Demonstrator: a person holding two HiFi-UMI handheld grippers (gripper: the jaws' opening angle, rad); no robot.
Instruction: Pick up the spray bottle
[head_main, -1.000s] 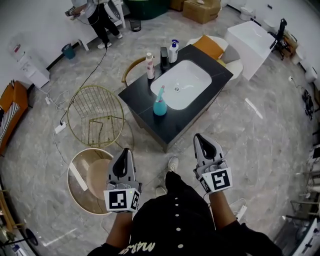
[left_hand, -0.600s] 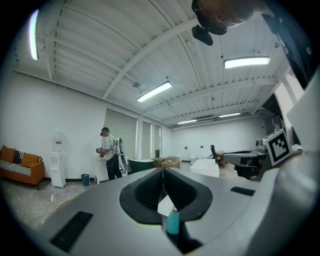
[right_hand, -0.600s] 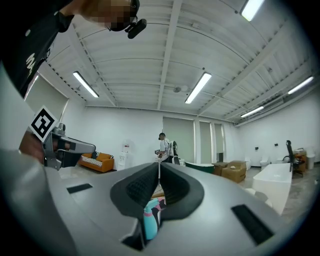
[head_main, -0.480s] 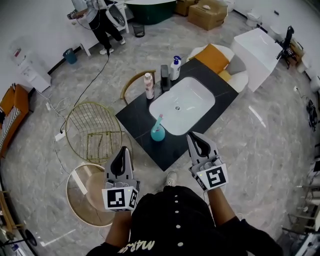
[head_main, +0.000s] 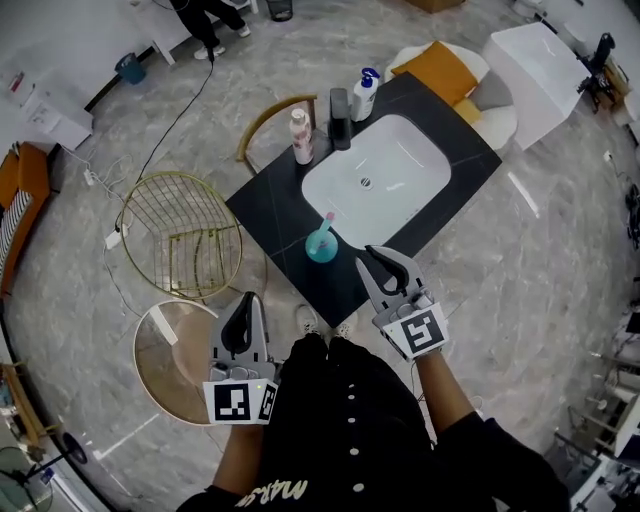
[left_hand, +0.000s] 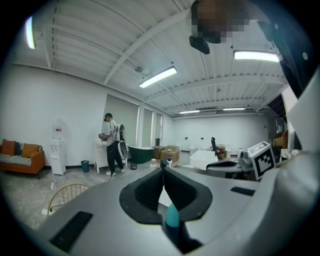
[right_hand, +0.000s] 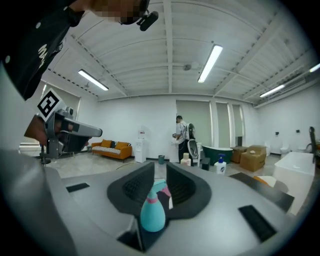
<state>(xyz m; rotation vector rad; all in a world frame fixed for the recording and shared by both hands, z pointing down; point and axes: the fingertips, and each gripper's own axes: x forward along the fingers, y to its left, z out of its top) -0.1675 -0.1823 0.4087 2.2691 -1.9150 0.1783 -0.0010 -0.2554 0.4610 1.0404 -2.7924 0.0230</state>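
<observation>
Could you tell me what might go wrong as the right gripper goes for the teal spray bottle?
1. The jaws of the right gripper are only starting to open. The gap looks narrower than the spray bottle, so it might shove rather than straddle it.
2. The bottle stands right beside the sink, fairly near the edge of the counter. A knock could tip it into the basin or off the counter.

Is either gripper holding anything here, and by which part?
Nothing is held. The right gripper, its jaws opening, is just short of the teal spray bottle standing on the black counter; the left gripper is shut on nothing.
</observation>
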